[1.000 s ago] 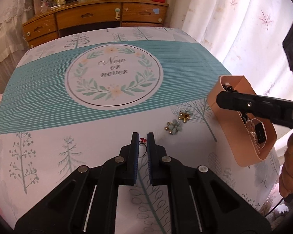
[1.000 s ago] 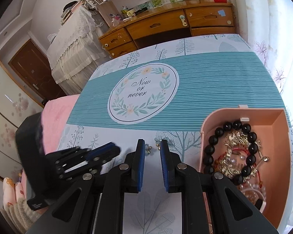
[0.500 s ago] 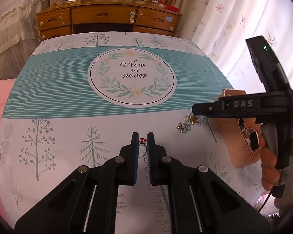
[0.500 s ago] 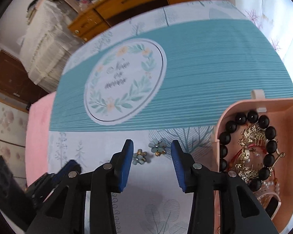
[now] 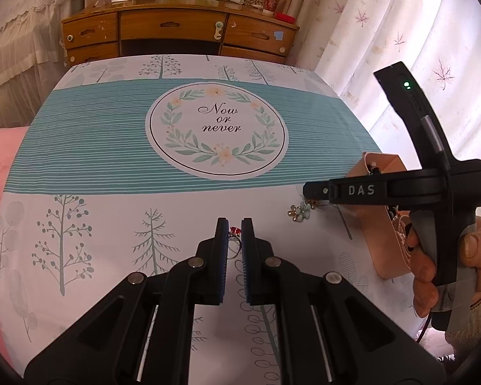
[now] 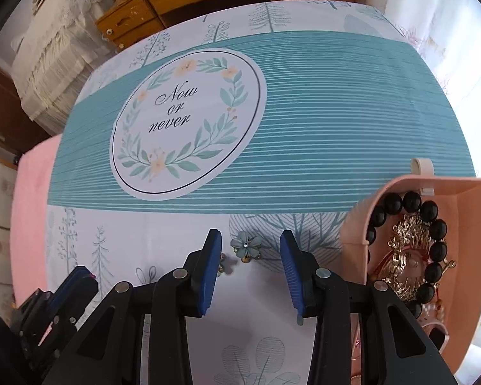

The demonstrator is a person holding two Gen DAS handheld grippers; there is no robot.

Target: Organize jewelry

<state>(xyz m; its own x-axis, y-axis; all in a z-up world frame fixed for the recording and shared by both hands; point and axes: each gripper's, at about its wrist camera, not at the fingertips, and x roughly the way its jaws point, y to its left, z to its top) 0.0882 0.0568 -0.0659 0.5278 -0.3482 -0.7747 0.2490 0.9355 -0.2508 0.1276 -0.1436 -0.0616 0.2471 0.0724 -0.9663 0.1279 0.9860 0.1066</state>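
We hold the left gripper (image 5: 233, 234) closed on a red-stoned ring (image 5: 234, 236). Our right gripper (image 6: 250, 245) is spread wide around a blue flower earring (image 6: 245, 246), just left of the pink box (image 6: 356, 224).

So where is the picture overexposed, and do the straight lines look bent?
Left wrist view: the curtain is washed out by daylight; tablecloth stripes bow. Right wrist view: glare whitens the top right corner past the pink box; stripes curve strongly.
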